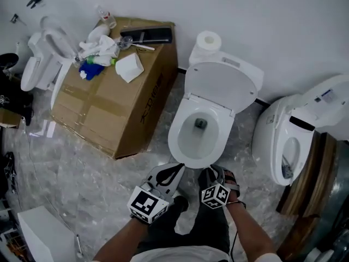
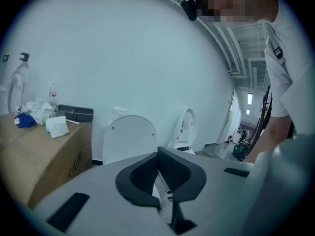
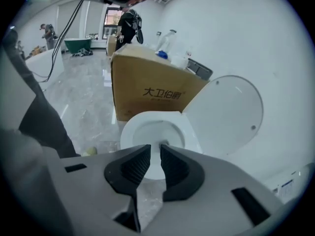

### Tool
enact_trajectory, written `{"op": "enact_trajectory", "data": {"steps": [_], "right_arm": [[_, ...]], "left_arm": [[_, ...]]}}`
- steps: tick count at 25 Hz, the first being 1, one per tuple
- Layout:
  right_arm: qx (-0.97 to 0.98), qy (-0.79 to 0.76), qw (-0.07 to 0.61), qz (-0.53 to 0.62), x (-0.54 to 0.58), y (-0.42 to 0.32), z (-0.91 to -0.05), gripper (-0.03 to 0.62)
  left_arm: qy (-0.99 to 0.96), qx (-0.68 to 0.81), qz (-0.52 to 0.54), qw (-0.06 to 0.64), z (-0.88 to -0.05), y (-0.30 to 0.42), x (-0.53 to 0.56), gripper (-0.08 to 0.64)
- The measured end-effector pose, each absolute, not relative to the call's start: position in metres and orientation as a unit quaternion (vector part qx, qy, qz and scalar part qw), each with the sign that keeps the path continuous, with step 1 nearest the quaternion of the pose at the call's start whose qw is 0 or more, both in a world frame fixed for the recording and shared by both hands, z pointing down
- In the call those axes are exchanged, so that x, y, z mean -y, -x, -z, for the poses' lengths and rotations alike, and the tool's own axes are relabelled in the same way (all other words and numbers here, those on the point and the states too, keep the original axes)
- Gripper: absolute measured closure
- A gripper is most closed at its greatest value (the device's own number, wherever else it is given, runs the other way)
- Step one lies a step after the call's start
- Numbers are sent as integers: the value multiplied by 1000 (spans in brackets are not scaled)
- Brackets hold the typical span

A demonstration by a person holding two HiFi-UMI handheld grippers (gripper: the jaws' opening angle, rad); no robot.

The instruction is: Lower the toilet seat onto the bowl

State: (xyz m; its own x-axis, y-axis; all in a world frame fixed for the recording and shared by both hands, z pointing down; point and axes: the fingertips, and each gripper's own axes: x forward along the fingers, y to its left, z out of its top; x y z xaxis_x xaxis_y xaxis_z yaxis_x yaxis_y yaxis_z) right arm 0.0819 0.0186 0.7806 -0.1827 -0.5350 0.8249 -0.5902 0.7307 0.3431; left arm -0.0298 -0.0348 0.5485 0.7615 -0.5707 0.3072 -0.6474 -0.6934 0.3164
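The white toilet [image 1: 180, 146] stands in the middle of the floor, just ahead of both grippers. Its seat ring [image 3: 129, 130] lies flat around the bowl opening, and the round lid [image 1: 218, 83] stands raised against the tank. My left gripper [image 1: 175, 171] hovers at the bowl's near rim; in the left gripper view its jaws [image 2: 158, 156] meet at the tips with nothing in them. My right gripper [image 1: 210, 172] is beside it at the front rim. Its jaws [image 3: 155, 154] stand a narrow gap apart, empty, pointing at the bowl. Neither gripper touches the toilet.
A large cardboard box [image 1: 120, 102] with rags, a bottle and a black tray on top sits left of the toilet. A paper roll [image 1: 208, 40] rests on the tank. Another toilet [image 1: 292, 141] stands at the right, a third one [image 1: 41, 59] far left.
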Motion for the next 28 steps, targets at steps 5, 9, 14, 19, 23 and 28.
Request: {"op": "enact_trajectory", "data": {"steps": [5,9,14,19,23,28], "right_arm": [[783,-421,456,-37,0,-76,-670,531],[796,-458,395,-33,17,-72,-582,534],[811,-492,306,-78,29,-73,-495,535],[826,-506,229,-102,36,-73,-425,538],[833,-513,170,-119,44,-76,-372,546],[840,-519,104,-119,52,-76,-310,548]], "left_arm": [[-920,320,-100,203,-491,22,32,558],[-923,319,-93,194,-451,19,36,558],[-925,326,-89,176,-405,15,40,558],[-928,336,-61,149,-347,13,47,558],[-929,343,-36,137,-308,7,49,558],[-933,336,-20,131,-276,-3,49,558]]}}
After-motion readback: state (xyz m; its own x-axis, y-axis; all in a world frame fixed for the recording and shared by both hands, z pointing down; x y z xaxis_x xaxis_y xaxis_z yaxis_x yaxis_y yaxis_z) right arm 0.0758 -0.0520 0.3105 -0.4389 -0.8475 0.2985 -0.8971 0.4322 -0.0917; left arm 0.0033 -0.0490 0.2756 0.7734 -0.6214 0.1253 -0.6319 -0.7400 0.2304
